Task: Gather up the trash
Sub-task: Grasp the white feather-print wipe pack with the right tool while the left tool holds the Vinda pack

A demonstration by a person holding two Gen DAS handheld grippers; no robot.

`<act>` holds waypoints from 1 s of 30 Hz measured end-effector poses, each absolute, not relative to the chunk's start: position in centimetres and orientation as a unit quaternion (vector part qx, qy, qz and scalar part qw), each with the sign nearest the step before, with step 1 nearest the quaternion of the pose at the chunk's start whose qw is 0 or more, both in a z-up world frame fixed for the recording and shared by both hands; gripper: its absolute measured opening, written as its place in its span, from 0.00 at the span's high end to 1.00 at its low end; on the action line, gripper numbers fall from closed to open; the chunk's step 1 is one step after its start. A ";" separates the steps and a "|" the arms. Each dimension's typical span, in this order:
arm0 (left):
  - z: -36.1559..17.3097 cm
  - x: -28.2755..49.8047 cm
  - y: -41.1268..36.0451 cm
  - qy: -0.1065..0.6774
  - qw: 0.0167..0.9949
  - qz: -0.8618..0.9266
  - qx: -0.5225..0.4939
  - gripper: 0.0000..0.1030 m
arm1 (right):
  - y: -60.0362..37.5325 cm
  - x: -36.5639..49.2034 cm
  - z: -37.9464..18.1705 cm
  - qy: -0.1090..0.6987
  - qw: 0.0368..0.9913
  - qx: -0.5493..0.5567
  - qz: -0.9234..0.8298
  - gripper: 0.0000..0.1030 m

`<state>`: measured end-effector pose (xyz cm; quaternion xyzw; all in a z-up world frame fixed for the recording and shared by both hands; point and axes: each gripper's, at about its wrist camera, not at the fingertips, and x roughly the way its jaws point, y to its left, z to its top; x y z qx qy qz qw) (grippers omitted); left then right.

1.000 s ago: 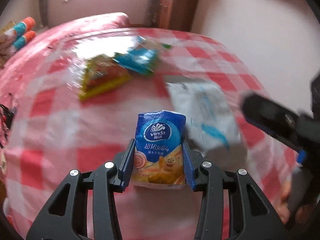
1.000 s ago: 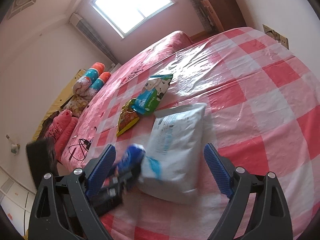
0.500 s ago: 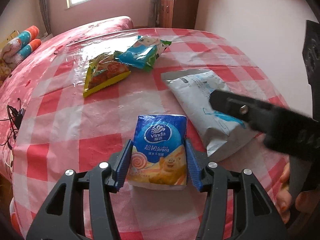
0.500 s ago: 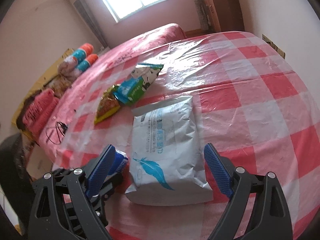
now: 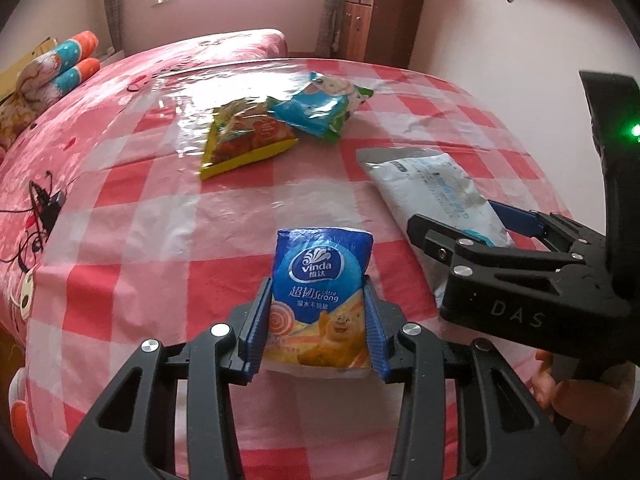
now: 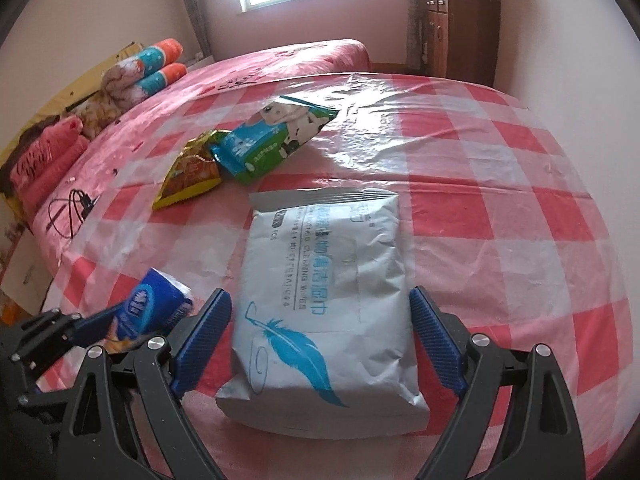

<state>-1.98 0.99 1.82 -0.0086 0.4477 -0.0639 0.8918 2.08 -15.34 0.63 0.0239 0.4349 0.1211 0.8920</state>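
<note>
My left gripper is shut on a blue Vinda tissue pack, held upright above the checked tablecloth; the pack also shows in the right wrist view. My right gripper is open, its blue pads on either side of a grey wet-wipes pack lying flat on the table, not touching it. That pack shows in the left wrist view with the right gripper over its near end. A yellow snack bag and a blue-green packet lie further back.
A round table with a red-and-white checked plastic cloth holds everything. A bed with a pink cover and rolled blankets lies behind it. A black cable lies on the bed. A wooden cabinet stands by the wall.
My right gripper has swung over and come down around the grey wipes pack, still open. My left gripper keeps hold of the tissue pack with little movement.
</note>
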 end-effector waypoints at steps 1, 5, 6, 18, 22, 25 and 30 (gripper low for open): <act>1.9 -2.1 1.2 0.448 0.892 -0.062 -0.009 0.58 | -15.2 2.1 0.6 0.435 0.892 0.019 0.121 0.17; 2.2 -2.3 1.9 0.449 0.892 -0.051 -0.010 0.58 | -15.0 2.2 0.6 0.434 0.893 0.004 0.121 0.20; 2.3 -2.4 2.2 0.448 0.893 -0.048 -0.011 0.58 | -14.9 2.2 0.6 0.434 0.893 0.002 0.121 0.21; 3.0 -3.9 3.8 0.442 0.897 -0.027 -0.003 0.58 | -14.7 1.4 1.3 0.411 0.901 -0.003 0.138 0.27; 3.3 -4.5 4.6 0.438 0.899 -0.024 -0.002 0.58 | -14.6 1.2 1.6 0.405 0.903 0.005 0.145 0.27; 3.2 -5.0 5.3 0.438 0.899 -0.021 -0.004 0.58 | -14.6 1.0 1.8 0.403 0.902 0.019 0.154 0.27; 3.3 -6.0 6.3 0.434 0.901 -0.014 -0.001 0.58 | -14.5 0.5 2.0 0.400 0.899 0.044 0.173 0.27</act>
